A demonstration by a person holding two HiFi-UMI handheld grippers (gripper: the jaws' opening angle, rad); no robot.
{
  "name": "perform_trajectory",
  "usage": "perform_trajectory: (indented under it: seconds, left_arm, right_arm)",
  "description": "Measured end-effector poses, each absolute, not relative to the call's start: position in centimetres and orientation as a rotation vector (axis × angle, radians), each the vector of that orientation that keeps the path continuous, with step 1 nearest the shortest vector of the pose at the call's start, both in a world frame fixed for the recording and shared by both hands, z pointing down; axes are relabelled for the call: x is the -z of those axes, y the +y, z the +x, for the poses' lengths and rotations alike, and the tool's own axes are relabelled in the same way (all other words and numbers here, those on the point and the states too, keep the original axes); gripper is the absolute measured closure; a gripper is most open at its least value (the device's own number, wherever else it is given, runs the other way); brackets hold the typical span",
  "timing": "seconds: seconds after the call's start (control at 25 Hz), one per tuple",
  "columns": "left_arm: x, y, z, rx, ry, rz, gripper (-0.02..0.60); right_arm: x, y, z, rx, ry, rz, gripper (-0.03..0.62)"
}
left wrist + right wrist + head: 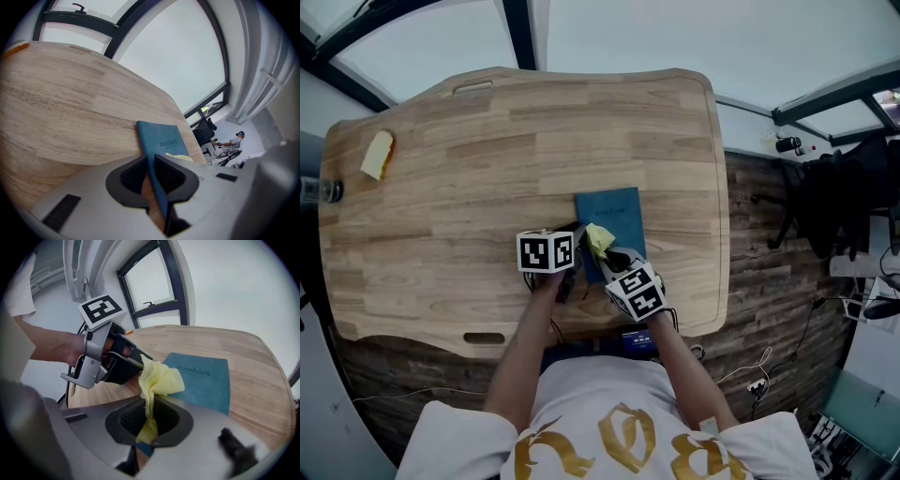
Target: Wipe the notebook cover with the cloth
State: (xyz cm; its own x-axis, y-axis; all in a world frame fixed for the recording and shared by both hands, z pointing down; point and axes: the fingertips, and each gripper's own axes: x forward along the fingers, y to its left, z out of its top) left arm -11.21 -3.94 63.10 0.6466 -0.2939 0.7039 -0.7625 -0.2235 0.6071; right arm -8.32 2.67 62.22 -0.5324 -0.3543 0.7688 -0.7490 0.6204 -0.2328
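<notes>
Far to the left of the notebook (617, 225), near the surface's (487, 122) edge, lies a small yellow block (377, 155) with an orange side (what it is I cannot tell). The notebook itself, blue-green with the word "notebook" printed on its cover, lies right of the surface's middle, towards the person's side.

At the notebook's near left edge sits the left claw (151, 161), pointing slantwise down. Its jaws are closed on that edge, with the thin cover running between the two dark pads. Just right of it, over the notebook's near left part, a crumpled yellow cloth (158, 379) bunches up beside the left claw's tip. The lower end of the cloth is pinched between the jaws of the right claw (149, 408), which comes in from the notebook's near side. The far and right parts of the cover show bare. Well right of the notebook, off the surface, stands a dark office chair (834, 202) on the plank floor.
</notes>
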Motion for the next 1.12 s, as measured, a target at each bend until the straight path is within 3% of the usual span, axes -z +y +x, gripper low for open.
perform_trajectory:
  seconds: [1.12]
  left_arm:
    - [-63.2,-3.9,-11.1,-0.552,-0.855,1.803,0.522]
  right_arm:
    - [-62.4,5.6,-7.8,-0.784,-2.183,0.759,0.557]
